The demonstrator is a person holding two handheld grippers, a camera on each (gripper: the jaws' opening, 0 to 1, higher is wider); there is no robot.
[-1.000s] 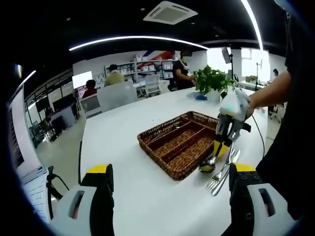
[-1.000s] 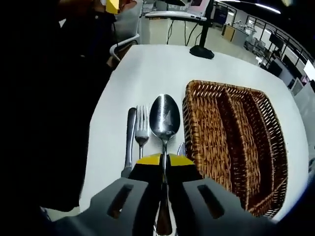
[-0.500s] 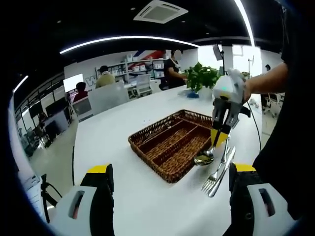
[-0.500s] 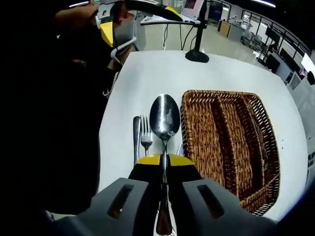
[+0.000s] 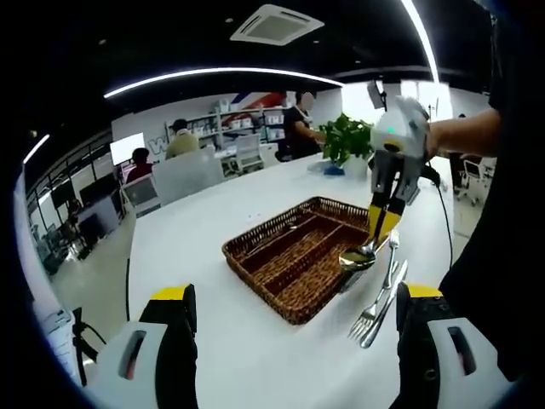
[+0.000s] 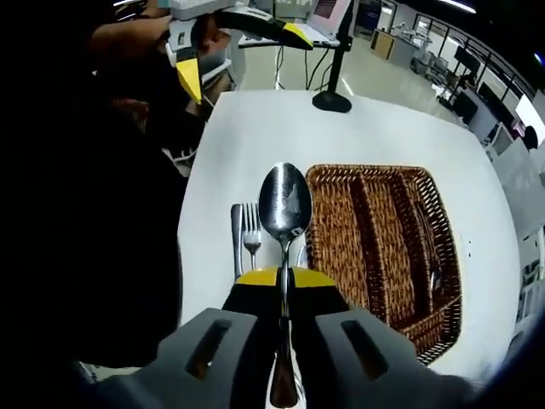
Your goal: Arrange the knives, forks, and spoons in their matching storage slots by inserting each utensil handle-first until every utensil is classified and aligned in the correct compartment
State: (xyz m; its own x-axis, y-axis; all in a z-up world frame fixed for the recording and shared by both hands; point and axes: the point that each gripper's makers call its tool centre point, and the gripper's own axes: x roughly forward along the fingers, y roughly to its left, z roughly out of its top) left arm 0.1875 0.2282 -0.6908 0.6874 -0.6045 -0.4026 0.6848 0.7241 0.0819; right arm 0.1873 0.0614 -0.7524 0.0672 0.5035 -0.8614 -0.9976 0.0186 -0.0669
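Early stage: brown wicker tray (image 6: 387, 256) seems to hold nothing yet; silver fork (image 6: 251, 234) and knife (image 6: 236, 247) lie on the white table (image 6: 255, 136) just beside it. Our right claw (image 6: 284, 277) clamps the shiny steel spoon (image 6: 284, 204) by its neck, lifted above them. Left claw (image 5: 289, 294) wide, holding nothing.

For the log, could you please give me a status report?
Right tongs shut on shiny metal spoon, held above brown wicker tray. Left tongs open. Fork on table.

Open office: dark ceiling, light strips (image 5: 213, 72), ceiling vent (image 5: 275, 23), shelves (image 5: 260, 124).
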